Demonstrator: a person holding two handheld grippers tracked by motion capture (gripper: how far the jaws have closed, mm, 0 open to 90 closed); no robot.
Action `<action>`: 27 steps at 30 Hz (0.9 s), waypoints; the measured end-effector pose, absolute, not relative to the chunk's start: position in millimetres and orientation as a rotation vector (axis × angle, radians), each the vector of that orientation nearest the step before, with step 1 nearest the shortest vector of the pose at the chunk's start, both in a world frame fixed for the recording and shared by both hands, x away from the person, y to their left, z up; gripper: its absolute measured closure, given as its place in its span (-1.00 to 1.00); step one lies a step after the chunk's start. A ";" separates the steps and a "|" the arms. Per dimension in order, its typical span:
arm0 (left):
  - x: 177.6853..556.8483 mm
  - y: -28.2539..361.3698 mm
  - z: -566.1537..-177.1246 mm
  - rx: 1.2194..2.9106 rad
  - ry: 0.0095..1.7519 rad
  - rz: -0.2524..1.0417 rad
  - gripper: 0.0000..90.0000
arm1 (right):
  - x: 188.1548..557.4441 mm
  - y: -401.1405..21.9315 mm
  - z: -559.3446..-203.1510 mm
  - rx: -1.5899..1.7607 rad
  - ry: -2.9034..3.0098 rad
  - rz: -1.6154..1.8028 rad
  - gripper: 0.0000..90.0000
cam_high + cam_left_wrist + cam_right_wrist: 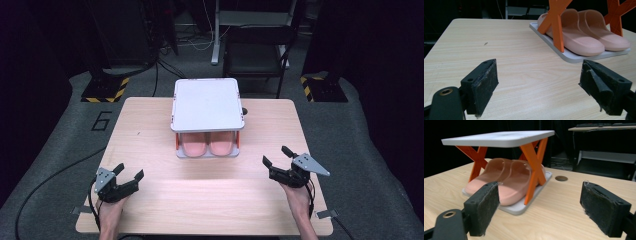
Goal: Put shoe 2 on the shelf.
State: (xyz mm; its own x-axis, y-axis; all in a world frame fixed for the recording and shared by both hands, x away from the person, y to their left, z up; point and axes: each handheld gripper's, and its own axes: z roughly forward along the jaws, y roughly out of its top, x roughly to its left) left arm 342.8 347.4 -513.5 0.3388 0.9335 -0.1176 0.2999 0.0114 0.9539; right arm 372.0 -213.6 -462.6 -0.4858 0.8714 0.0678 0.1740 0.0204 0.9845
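Note:
A small two-level rack (pixel 207 104) with white shelves and orange X-shaped legs stands at the middle back of the wooden table (pixel 150 130). Two pink slippers (pixel 208 143) lie side by side on its lower shelf, toes toward me. They also show in the left gripper view as slippers (pixel 584 35) and in the right gripper view as slippers (pixel 506 180). My left gripper (pixel 131 171) rests open near the table's front left, with nothing between its jaws. At the front right my right gripper (pixel 277 155) is open and empty, pointing toward the rack.
The rack's top shelf (pixel 499 138) is bare. A round cable hole (pixel 561 178) sits in the table behind the rack. Chairs and stands with striped bases (pixel 105 90) lie beyond the table's far edge. Cables trail off the front left.

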 end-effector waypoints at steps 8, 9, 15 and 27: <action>342.2 347.5 -513.8 1.518 1.176 0.740 -0.67 | 349.5 -228.8 -484.9 1.059 1.649 1.491 -0.65; 342.1 347.7 -513.5 1.518 1.176 0.742 -0.67 | 348.6 -229.9 -486.3 1.063 1.641 1.494 -0.65; 344.3 350.2 -512.5 1.522 1.183 0.753 -0.67 | 349.4 -233.5 -494.7 1.116 1.620 1.512 -0.65; 346.1 349.5 -513.0 1.528 1.202 0.750 -0.67 | 353.6 -233.9 -500.6 1.134 1.647 1.476 -0.63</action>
